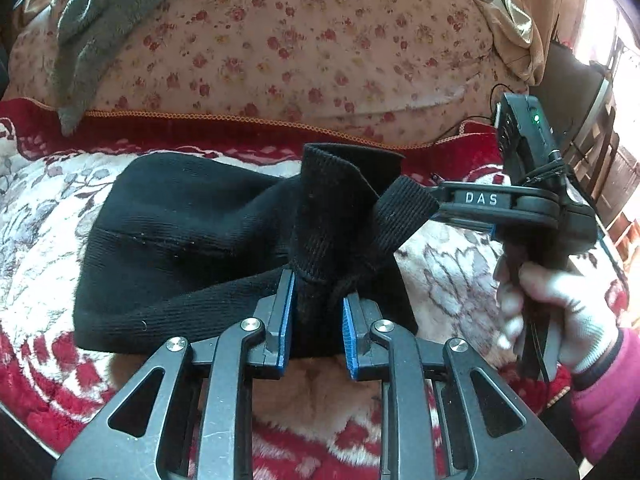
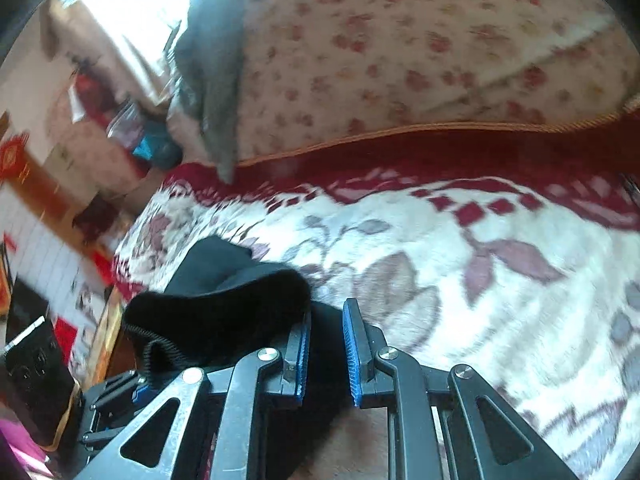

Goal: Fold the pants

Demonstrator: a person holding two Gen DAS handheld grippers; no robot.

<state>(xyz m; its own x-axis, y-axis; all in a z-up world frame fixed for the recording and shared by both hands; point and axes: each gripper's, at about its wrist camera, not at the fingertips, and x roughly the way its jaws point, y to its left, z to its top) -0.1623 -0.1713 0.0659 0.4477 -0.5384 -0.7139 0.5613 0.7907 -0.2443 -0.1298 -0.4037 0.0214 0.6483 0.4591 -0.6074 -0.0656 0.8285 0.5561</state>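
Left hand-held gripper (image 1: 316,312): blue pads parted, slack around bunched black ribbed-knit pants (image 1: 192,240) on floral plush bed blanket (image 1: 40,200). Right hand-held gripper (image 2: 326,344): likewise released. Soft, light, floppy; best taken at ribbed waistband.

Black claws (image 1: 316,320) (blue pads), white glove (image 1: 568,304), pink sleeve (image 1: 604,404).

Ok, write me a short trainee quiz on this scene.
1. True or false: the black pants lie on a flowered blanket.
2. What is between the left gripper's fingers? A pants fabric; B a spoon; C nothing.
3. Fill in: the hand on the right gripper wears a ___ glove.
Key: 1 true; 2 A; 3 white.
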